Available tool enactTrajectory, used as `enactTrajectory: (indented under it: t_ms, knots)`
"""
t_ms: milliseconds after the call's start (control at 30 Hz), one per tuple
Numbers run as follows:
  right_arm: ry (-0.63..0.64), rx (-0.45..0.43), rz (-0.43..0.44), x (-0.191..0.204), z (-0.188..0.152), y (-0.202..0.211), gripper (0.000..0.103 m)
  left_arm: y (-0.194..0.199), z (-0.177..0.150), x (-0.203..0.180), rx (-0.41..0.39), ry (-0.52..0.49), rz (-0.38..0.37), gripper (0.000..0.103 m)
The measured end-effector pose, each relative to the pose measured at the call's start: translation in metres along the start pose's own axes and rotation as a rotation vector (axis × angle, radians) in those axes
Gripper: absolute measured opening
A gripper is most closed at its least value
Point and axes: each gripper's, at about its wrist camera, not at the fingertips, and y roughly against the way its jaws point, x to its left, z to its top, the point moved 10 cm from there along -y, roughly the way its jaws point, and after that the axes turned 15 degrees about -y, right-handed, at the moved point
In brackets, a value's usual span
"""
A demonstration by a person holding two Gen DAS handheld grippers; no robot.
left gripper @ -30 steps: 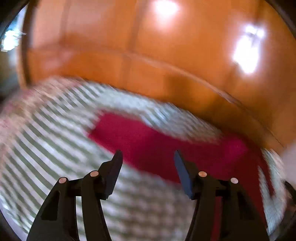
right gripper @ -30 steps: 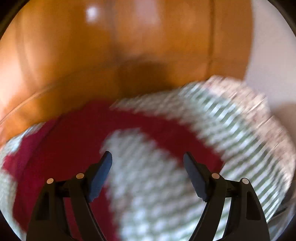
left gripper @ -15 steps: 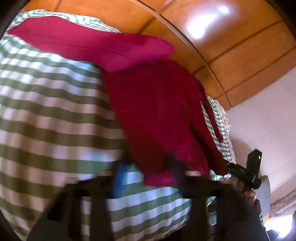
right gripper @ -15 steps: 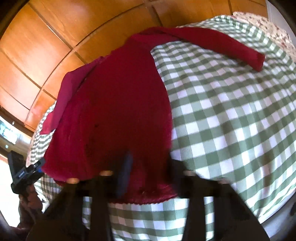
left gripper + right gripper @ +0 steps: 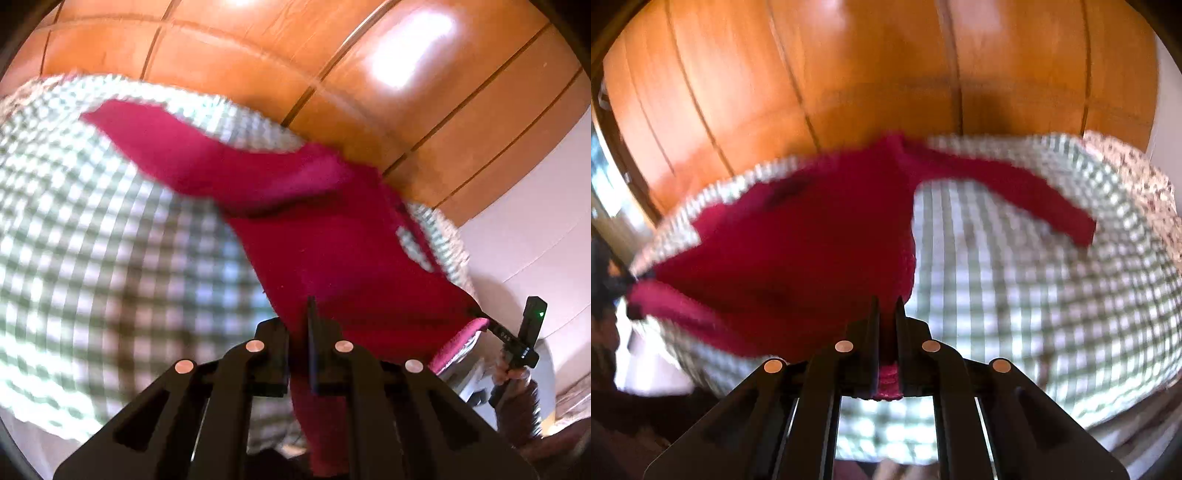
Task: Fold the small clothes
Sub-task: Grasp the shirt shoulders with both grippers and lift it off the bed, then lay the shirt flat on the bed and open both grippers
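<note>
Fabric sits pinched in both of my tools: my left gripper point(image 5: 308, 332) has its black fingers pressed together on the near hem of the red knitted long-sleeved sweater point(image 5: 332, 251), and my right gripper point(image 5: 886, 325) clamps the same hem further along, a ribbed red edge showing between its fingers. The sweater lies spread on the green-and-white checked cloth point(image 5: 110, 240) covering the bed, with its near edge lifted where I hold it. In the left wrist view one sleeve stretches away to the upper left across the checks; in the right wrist view the other sleeve reaches out to the right. Glossy orange-brown wooden panelling point(image 5: 868, 74) rises behind the bed. At the right edge of the left wrist view, my other hand point(image 5: 511, 373) grips its black handle, the hem running to it.
</note>
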Motion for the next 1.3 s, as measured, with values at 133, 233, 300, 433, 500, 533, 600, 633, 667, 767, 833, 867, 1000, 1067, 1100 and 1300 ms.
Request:
enactTrajectory:
  t_ms: [133, 233, 300, 433, 500, 533, 600, 633, 667, 767, 833, 867, 1000, 1067, 1100, 1300]
  knots:
    - [0.047, 0.126, -0.089, -0.015, -0.053, -0.034, 0.006, -0.034, -0.043, 0.013, 0.131, -0.027, 0.113, 0.012]
    - [0.07, 0.159, -0.132, -0.019, -0.063, -0.043, 0.007, -0.038, -0.056, 0.03, 0.148, 0.0, 0.186, 0.029]
    - [0.08, 0.116, -0.138, -0.018, -0.05, -0.039, 0.023, -0.028, -0.046, 0.041, 0.097, 0.007, 0.22, 0.041]
    - [0.095, -0.005, -0.111, 0.005, -0.013, -0.03, 0.065, 0.001, -0.01, 0.086, -0.008, 0.072, 0.323, 0.062]
    - [0.119, -0.032, -0.064, 0.033, -0.001, -0.037, 0.065, 0.012, 0.007, 0.121, -0.058, 0.163, 0.37, 0.062]
    - [0.124, -0.034, -0.029, 0.048, 0.005, -0.045, 0.065, 0.016, 0.015, 0.137, -0.079, 0.195, 0.386, 0.062]
    - [0.135, -0.017, 0.018, 0.073, 0.006, -0.062, 0.065, 0.024, 0.035, 0.171, -0.109, 0.247, 0.439, 0.062]
    - [0.142, -0.004, 0.041, 0.087, 0.006, -0.072, 0.065, 0.025, 0.041, 0.18, -0.12, 0.258, 0.456, 0.062]
    - [0.145, 0.006, 0.055, 0.097, 0.004, -0.08, 0.065, 0.026, 0.053, 0.195, -0.13, 0.268, 0.478, 0.062]
    - [0.155, 0.045, 0.103, 0.129, -0.002, -0.105, 0.065, 0.016, 0.08, 0.22, -0.108, 0.246, 0.543, 0.062]
    - [0.161, 0.079, 0.13, 0.146, -0.007, -0.12, 0.065, 0.007, 0.095, 0.242, -0.082, 0.226, 0.602, 0.062]
    - [0.168, 0.084, 0.133, 0.152, -0.013, -0.12, 0.065, 0.002, 0.101, 0.251, -0.069, 0.22, 0.621, 0.063]
    - [0.183, 0.123, 0.152, 0.171, -0.025, -0.13, 0.065, -0.016, 0.127, 0.297, -0.028, 0.267, 0.663, 0.068]
    - [0.191, 0.134, 0.156, 0.177, -0.025, -0.137, 0.065, -0.025, 0.136, 0.313, -0.032, 0.3, 0.649, 0.072]
    - [0.192, 0.138, 0.158, 0.18, -0.023, -0.139, 0.065, -0.033, 0.141, 0.32, -0.033, 0.323, 0.626, 0.07]
    - [0.206, 0.138, 0.167, 0.197, -0.002, -0.159, 0.065, -0.021, 0.16, 0.322, -0.111, 0.307, 0.598, 0.005]
